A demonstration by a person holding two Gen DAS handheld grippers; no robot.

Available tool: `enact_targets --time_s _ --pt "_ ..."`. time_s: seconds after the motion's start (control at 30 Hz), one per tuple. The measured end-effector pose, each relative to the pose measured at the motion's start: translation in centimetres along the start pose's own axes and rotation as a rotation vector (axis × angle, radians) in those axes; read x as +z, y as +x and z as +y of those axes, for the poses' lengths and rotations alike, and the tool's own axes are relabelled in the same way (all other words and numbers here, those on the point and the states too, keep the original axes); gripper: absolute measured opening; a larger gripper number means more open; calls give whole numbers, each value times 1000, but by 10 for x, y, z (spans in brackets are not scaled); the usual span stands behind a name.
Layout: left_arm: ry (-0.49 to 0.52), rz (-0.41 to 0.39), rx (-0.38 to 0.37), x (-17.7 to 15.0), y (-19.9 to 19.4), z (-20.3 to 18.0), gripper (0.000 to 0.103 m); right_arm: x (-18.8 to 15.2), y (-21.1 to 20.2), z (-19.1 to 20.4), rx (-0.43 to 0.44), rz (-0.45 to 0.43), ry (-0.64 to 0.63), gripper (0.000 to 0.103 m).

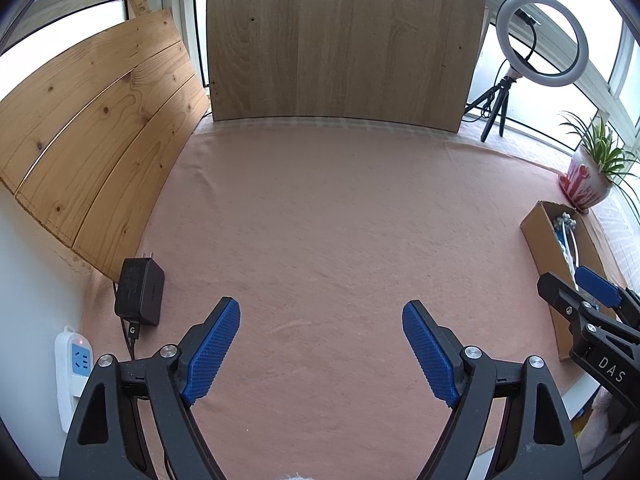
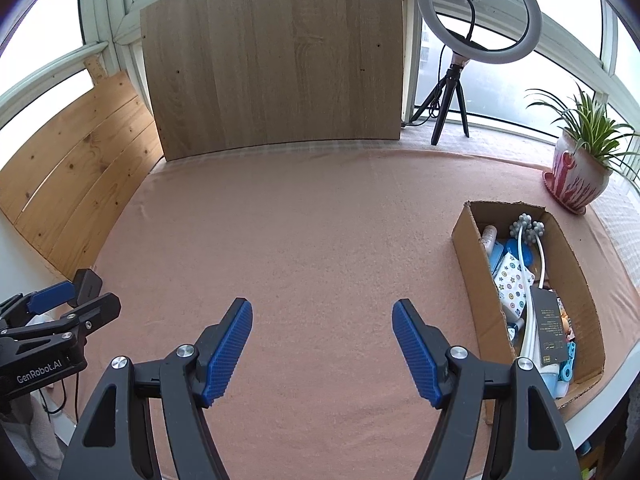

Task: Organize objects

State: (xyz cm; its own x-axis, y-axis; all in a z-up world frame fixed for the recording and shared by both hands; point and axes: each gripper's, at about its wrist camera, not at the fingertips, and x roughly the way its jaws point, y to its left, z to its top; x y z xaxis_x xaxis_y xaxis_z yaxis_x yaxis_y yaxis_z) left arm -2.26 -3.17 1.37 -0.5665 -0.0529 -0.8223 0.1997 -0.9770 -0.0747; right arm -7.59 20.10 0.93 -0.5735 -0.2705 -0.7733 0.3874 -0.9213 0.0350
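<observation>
A long cardboard box (image 2: 472, 256) stands at the right of the pink-covered table. It holds several small items: a white massager with grey balls (image 2: 527, 227), a star-patterned pouch (image 2: 510, 286), a black packet (image 2: 550, 330), and blue items. The box also shows in the left wrist view (image 1: 548, 264). My right gripper (image 2: 322, 322) is open and empty, just left of the box. My left gripper (image 1: 321, 324) is open and empty over the bare cloth. Each gripper shows at the edge of the other's view.
A black power adapter (image 1: 140, 292) with a cable lies at the table's left, beside a white power strip (image 1: 76, 368). Wooden boards (image 1: 344, 40) lean at the back and left. A ring light on a tripod (image 2: 478, 16) and a potted plant (image 2: 582, 168) stand at the back right.
</observation>
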Motion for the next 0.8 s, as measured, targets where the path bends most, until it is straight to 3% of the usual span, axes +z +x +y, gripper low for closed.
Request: enact_targets --time_s 0.8 --pt "-11 -3 -8 1 12 0 86 6 13 2 8 24 -5 69"
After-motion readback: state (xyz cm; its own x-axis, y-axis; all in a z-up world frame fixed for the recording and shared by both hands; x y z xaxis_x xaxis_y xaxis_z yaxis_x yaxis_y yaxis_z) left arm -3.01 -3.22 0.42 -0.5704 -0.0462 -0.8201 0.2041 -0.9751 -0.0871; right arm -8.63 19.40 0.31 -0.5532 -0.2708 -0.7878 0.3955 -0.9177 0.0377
